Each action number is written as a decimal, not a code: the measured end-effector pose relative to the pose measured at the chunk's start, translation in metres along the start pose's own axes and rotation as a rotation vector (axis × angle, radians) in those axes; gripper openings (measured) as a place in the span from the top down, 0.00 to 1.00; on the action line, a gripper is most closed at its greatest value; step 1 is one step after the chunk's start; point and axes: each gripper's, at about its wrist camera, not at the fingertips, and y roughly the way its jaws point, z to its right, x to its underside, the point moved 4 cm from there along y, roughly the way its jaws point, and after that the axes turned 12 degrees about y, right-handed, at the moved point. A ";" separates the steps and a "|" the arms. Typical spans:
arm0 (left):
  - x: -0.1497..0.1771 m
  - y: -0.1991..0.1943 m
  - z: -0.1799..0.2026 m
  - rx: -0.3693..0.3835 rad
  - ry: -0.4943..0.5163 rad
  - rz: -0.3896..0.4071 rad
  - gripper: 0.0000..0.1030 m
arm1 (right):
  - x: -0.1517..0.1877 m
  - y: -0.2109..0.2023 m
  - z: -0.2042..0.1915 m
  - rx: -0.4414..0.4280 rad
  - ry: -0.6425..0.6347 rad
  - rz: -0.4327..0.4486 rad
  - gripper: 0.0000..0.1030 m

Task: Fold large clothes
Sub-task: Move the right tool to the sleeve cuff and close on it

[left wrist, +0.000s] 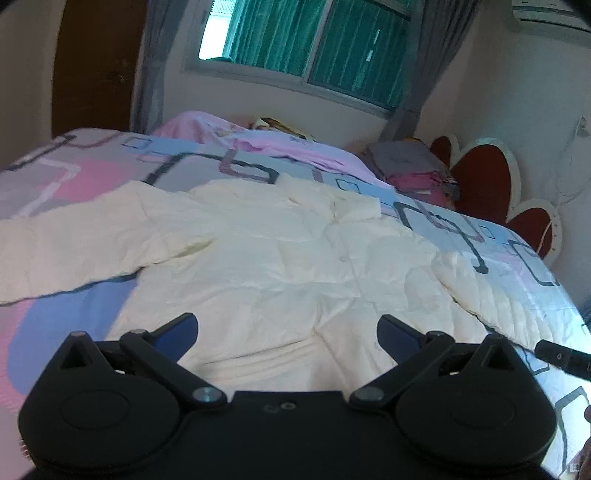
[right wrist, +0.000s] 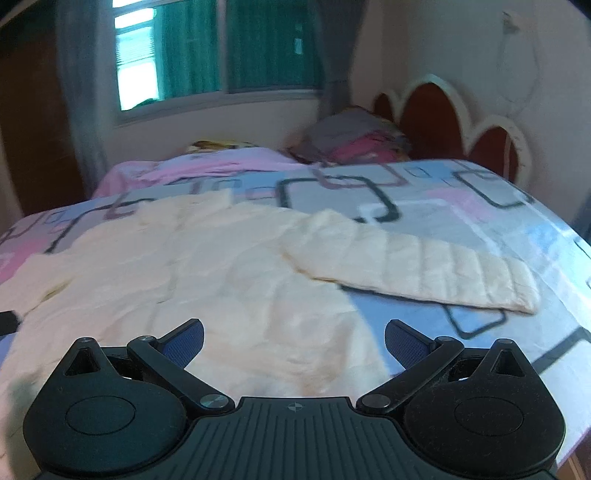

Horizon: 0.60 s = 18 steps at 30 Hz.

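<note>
Lying flat on the bed (left wrist: 92, 306), the jacket (left wrist: 280, 258) stretched toward twelve o'clock beyond both released tongs, left tongs (left wrist: 287, 328) and right tongs (right wrist: 294, 338); its sleeve (right wrist: 424, 269) sat nearer the right.

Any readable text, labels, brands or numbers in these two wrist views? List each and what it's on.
None readable.
Left gripper body: small embossed marks near its front edge, too small to read.
Right gripper body: only a crosshair symbol, no lettering.
Cream jacket, patterned bedspread, air conditioner: no legible print; the images are blurred.
</note>
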 end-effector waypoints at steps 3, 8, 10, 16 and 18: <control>-0.005 0.024 0.014 -0.030 0.078 -0.052 0.00 | -0.012 0.009 0.026 0.044 0.047 0.013 0.00; -0.015 0.052 0.047 -0.071 0.164 -0.087 0.00 | -0.032 0.022 0.073 0.084 0.131 0.047 0.00; -0.022 0.062 0.061 -0.073 0.178 -0.084 0.00 | -0.042 0.030 0.093 0.094 0.168 0.050 0.00; -0.040 0.093 0.107 -0.059 0.226 -0.092 0.00 | -0.065 0.058 0.148 0.127 0.246 0.053 0.00; -0.043 0.104 0.124 -0.049 0.226 -0.099 0.00 | -0.068 0.068 0.166 0.131 0.278 0.047 0.00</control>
